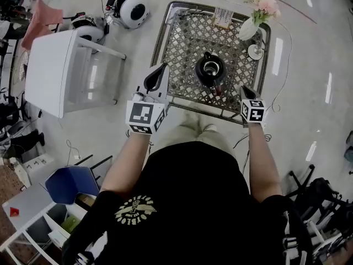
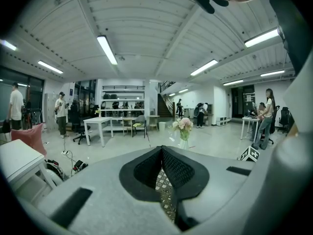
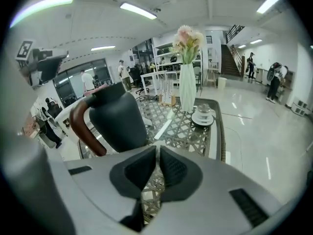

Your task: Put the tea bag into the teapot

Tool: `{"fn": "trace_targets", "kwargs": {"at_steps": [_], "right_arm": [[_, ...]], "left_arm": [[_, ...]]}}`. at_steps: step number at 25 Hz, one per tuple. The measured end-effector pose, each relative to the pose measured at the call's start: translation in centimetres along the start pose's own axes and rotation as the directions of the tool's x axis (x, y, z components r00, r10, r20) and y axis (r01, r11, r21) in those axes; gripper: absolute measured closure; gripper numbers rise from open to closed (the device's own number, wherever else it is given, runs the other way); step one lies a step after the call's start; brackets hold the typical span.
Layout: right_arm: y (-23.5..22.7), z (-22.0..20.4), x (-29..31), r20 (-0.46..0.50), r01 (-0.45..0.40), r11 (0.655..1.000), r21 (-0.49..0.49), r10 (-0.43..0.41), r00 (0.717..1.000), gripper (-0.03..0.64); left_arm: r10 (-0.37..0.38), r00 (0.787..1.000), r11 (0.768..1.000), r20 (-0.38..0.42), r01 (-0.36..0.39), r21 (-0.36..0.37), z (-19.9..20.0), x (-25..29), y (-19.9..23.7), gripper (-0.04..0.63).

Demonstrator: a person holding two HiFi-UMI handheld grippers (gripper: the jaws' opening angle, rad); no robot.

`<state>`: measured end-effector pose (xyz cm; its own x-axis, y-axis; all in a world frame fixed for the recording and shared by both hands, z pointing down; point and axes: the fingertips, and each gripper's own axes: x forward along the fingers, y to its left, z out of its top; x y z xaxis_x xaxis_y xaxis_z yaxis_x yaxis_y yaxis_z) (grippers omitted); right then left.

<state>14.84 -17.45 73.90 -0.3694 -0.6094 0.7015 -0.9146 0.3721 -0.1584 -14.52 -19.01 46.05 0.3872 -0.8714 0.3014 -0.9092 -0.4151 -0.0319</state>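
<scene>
Left claw (image 1: 159, 73): clenched. In the left gripper view its two pads meet at the tips. It holds nothing, and only the lattice of the table shows through the slot under the pads.
Right claw (image 3: 157, 148): clenched too. The pads stand together with only a thin slit, and no thing shows in this slit.
Teapot (image 1: 209, 69): black and upright on the table. It stands just ahead of the right claw, to the left of its tips, and apart from the pads. From the left claw it is ahead and to the right.
Handle (image 3: 80, 126): brown and curved, on the side of the teapot that faces the person. It is left of the right claw's tips and does not touch them.
Tea bag: no view shows it clearly. From above, the top of the teapot has a pale round middle, but what it is cannot be told.
Packet (image 1: 223, 16): flat and printed, at the far rim of the table, well beyond both claws.
Vase (image 3: 187, 89): white, upright, with pink flowers, well ahead of the right claw.
Cup (image 3: 203, 116): small, on a saucer, just beside the vase on the side nearer to the right claw.
Table (image 1: 182, 54): metal lattice top with a raised rim. The left claw is at its left rim, the right claw near its near right corner.
White table (image 1: 60, 70): on the floor, well to the left of the left claw.
</scene>
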Motion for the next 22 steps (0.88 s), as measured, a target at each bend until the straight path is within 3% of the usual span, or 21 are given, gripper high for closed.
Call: {"fn": "trace_targets", "kwargs": {"at_steps": [11,22], "right_arm": [[1.5,8.5,-7.2,0.181,-0.018,1.000,-0.021,0.021,0.983,0.589],[2.5,18.2,-16.6,0.382,-0.069,0.998,0.009,0.060,0.922,0.589]], "left_arm": [[-0.072,0.997,0.997,0.041,0.071,0.017,3.2,1.0,-2.4,0.598],[-0.081,0.990,0.997,0.115,0.081,0.004,7.9,2.0,-1.6,0.598]]}}
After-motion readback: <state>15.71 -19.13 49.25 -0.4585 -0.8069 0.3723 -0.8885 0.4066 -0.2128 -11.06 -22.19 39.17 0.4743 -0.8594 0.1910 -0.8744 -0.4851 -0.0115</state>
